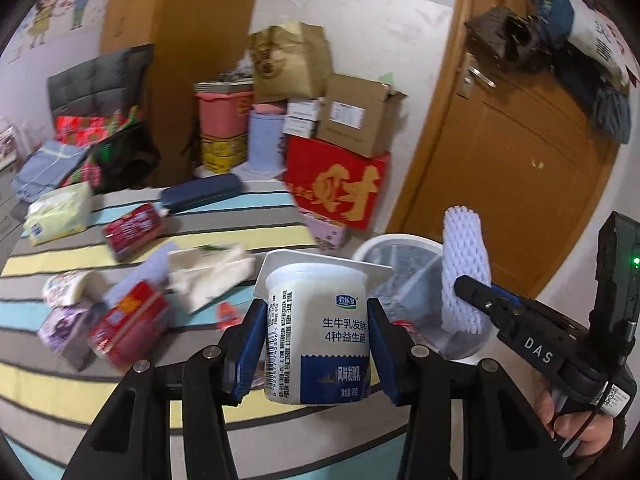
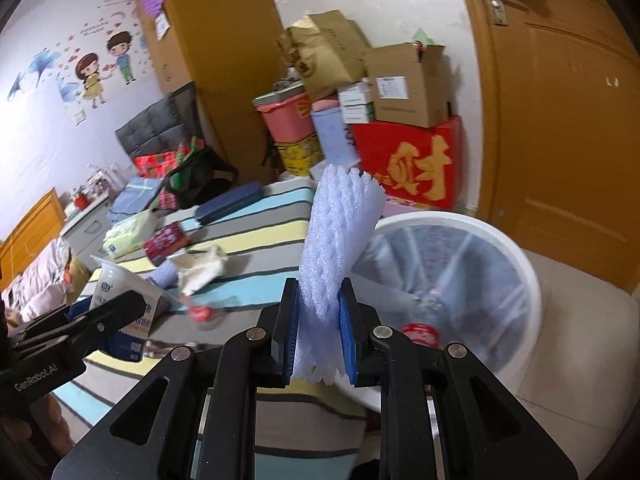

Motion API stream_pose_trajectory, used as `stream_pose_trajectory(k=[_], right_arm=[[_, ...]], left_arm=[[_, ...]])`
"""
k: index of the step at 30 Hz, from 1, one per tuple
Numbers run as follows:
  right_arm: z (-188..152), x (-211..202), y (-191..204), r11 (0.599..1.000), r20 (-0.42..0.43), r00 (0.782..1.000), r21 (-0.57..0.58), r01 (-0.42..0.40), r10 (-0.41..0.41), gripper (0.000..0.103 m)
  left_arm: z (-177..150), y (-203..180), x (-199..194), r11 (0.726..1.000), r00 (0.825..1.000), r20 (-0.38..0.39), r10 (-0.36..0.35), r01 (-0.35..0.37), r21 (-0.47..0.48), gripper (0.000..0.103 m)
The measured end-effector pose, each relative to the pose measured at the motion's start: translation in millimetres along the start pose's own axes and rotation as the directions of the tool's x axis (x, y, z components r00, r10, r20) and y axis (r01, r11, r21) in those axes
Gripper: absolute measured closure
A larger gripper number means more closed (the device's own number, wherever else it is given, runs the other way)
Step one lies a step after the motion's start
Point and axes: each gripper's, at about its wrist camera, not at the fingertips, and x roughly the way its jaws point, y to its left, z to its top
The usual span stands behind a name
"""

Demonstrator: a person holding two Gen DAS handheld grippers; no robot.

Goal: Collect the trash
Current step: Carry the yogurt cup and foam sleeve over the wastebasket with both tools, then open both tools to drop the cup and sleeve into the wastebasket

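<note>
My left gripper (image 1: 318,344) is shut on a white and blue yogurt cup (image 1: 320,328), held upright over the striped bed near its foot. My right gripper (image 2: 319,336) is shut on a white foam fruit net (image 2: 340,240) that sticks up between its pads. In the left wrist view the same foam net (image 1: 466,268) and right gripper (image 1: 472,296) hang over the white trash bin (image 1: 376,244). The bin (image 2: 516,248) stands on the floor beside the bed, lined with a clear bag, a red-labelled bottle (image 2: 420,330) inside. The yogurt cup (image 2: 120,312) shows left of the right gripper.
Wrappers, tissue packs, a red packet (image 1: 132,230) and a crumpled paper (image 1: 208,276) lie scattered on the striped bed cover (image 1: 240,236). A dark blue case (image 1: 200,196) lies farther back. Stacked cardboard boxes and a red box (image 1: 336,184) stand beyond the bin, next to a brown door (image 1: 500,152).
</note>
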Motion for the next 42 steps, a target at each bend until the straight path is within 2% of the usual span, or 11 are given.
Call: stream_pose_trajectory(k=[11, 21, 27, 28, 29, 31, 34, 40, 42], right_arm=[[0, 7, -49, 0.996, -0.05, 0.995, 0.027, 0.089, -0.087, 0.083], [-5, 24, -75, 0.989, -0.123, 0.982, 0.026, 0.144, -0.14, 0.083], [-4, 29, -81, 0.987, -0.138, 0.977, 0.012, 0.163, -0.16, 0.082], [-3, 30, -83, 0.986, -0.143, 0.976, 0.009, 0.166, -0.163, 0.082], [-3, 30, -84, 0.984, -0.139, 0.975, 0.016, 0.175, -0.171, 0.08], [-2, 30, -86, 0.981, -0.136, 0.973, 0.022, 0.191, -0.186, 0.078], [-2, 29, -87, 0.976, -0.138, 0.968, 0.028, 0.217, -0.211, 0.069], [-1, 22, -84, 0.977, -0.121, 0.971, 0.033, 0.212, -0.207, 0.062], [0, 23, -82, 0.978, -0.118, 0.973, 0.033, 0.204, -0.199, 0.052]], left_arm=[[17, -55, 56, 0.992, 0.991, -0.067, -0.117, 0.12, 0.048, 0.053], [18, -82, 99, 0.989, 0.985, -0.119, -0.121, 0.13, 0.076, 0.053], [19, -85, 108, 0.989, 0.985, -0.125, -0.115, 0.125, 0.08, 0.053], [19, -85, 108, 0.99, 0.986, -0.122, -0.111, 0.121, 0.074, 0.05], [19, -83, 108, 0.991, 0.986, -0.124, -0.111, 0.12, 0.067, 0.044], [19, -81, 107, 0.99, 0.985, -0.125, -0.122, 0.13, 0.058, 0.039], [19, -78, 103, 0.992, 0.988, -0.116, -0.1, 0.107, 0.06, 0.039], [20, -75, 92, 0.993, 0.991, -0.094, -0.096, 0.102, 0.058, 0.039], [19, -74, 88, 0.994, 0.992, -0.089, -0.09, 0.095, 0.06, 0.039]])
